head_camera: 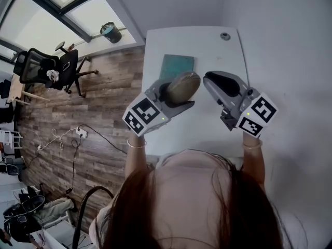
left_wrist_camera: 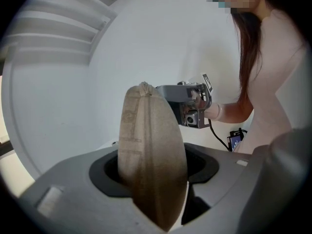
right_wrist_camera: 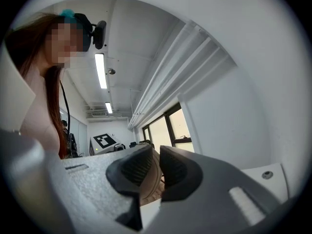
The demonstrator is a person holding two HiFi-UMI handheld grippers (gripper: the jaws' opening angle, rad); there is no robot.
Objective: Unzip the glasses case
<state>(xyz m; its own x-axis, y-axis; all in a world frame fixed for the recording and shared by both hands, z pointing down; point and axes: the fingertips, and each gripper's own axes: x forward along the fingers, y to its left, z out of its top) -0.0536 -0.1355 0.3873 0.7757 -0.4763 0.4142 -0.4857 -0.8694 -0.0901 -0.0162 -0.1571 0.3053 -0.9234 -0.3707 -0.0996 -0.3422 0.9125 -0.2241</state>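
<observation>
Both grippers meet at the glasses case, which is held up above the white table. The left gripper is clenched around the case's middle, so the case stands on edge between its jaws and hides the right gripper's tips in the left gripper view. The right gripper has its jaws drawn in to a narrow slit on the near end of the case. The tan fabric fills that slit, but the zip pull is too small to make out. The case partly covers a teal pad lying on the table below it. To the left, the table edge runs just beside the left gripper, with wooden floor beyond it. To the right and ahead, the tabletop lies bare as far as a small grommet.
</observation>
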